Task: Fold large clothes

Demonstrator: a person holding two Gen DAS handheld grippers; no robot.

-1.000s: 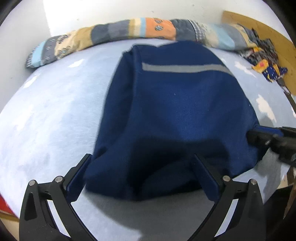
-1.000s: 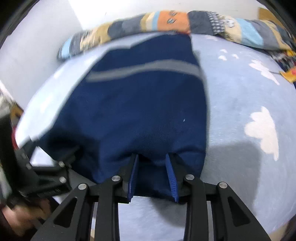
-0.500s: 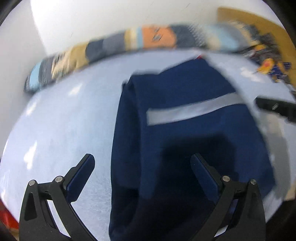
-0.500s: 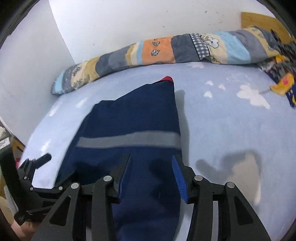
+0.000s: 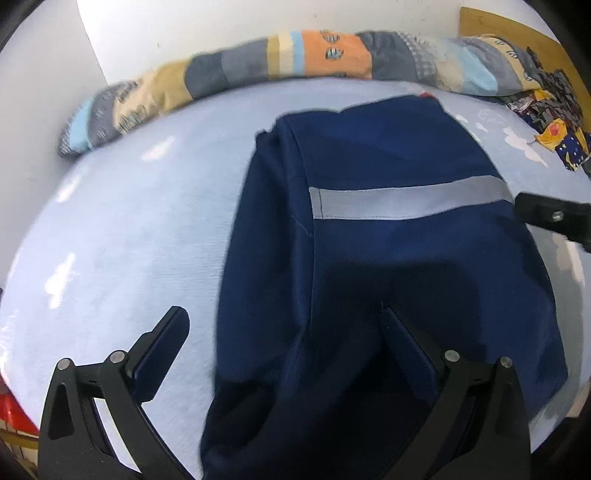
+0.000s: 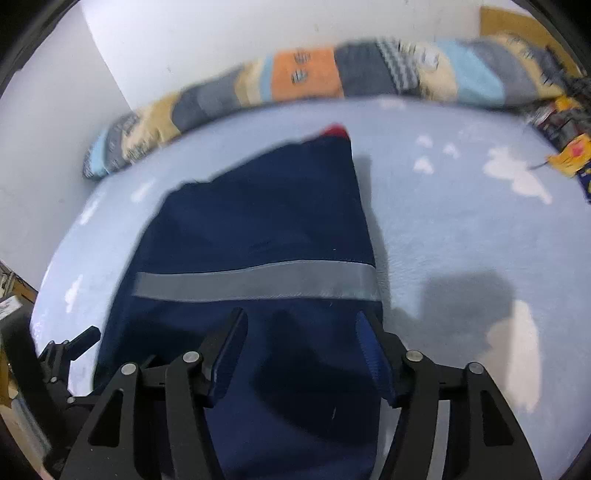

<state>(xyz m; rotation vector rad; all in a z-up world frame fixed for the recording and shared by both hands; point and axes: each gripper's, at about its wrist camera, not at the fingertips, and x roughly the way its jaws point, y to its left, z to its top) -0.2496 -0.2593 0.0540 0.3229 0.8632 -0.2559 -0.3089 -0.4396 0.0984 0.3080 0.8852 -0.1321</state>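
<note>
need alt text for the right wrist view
A folded navy garment with a grey reflective stripe lies on a pale blue bed. The right gripper is open above its near end, and a patchwork quilt lines the wall.

In front of you there is a bed with a pale blue sheet [image 5: 140,221] that carries white cloud shapes [image 6: 517,177]. Along the far edge of the bed, against the white wall [image 5: 221,33], you see a long patchwork bolster [image 5: 295,55] with orange, grey, beige and light blue sections. At the far right corner lies a small heap of patterned cloth [image 5: 554,129] in yellow and dark blue, just beside a wooden board [image 5: 517,29]. At the lower left edge something red [image 5: 11,410] shows; you cannot tell what it is.
</note>
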